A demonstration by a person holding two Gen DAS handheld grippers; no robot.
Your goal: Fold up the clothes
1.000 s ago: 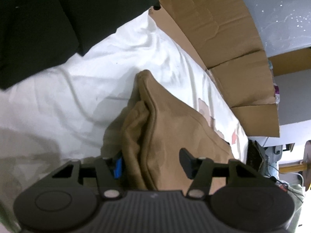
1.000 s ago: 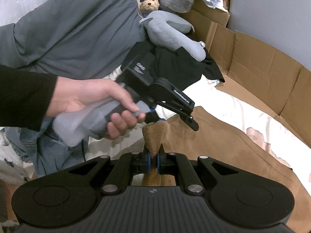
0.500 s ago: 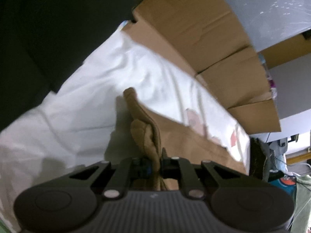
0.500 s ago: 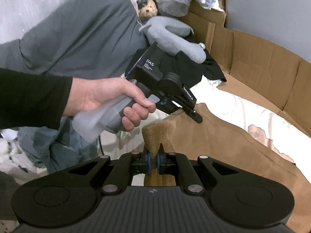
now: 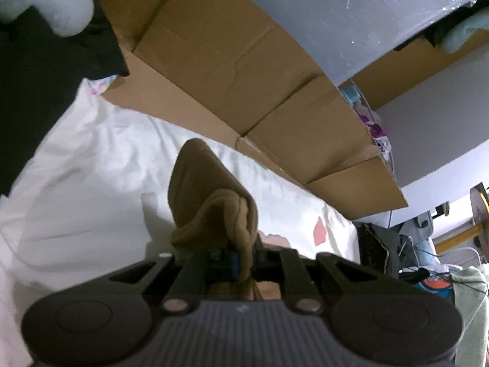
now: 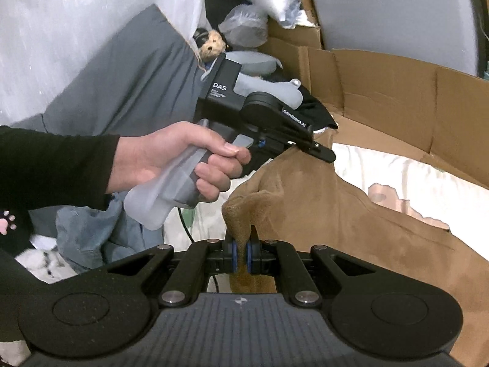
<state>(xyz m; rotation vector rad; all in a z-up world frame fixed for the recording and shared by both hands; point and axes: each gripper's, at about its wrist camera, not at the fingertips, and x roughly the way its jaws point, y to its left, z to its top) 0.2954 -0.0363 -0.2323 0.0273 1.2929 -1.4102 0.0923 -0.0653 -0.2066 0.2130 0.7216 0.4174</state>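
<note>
- Left wrist view: close behind own fingers [image 5: 233, 257], angled down across white bed sheet [image 5: 85, 183] toward cardboard wall [image 5: 232, 61].
- Right wrist view: close behind own fingers [image 6: 233, 252], facing leftward onto left gripper [image 6: 318, 150].
- Shared: brown garment [image 5: 214, 189], sheet, cardboard.

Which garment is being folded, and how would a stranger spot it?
Find the white bedsheet edged by flattened cardboard. On it lies a tan suede-like garment. It is the only brown cloth, pinched by both hand-held grippers.
</note>
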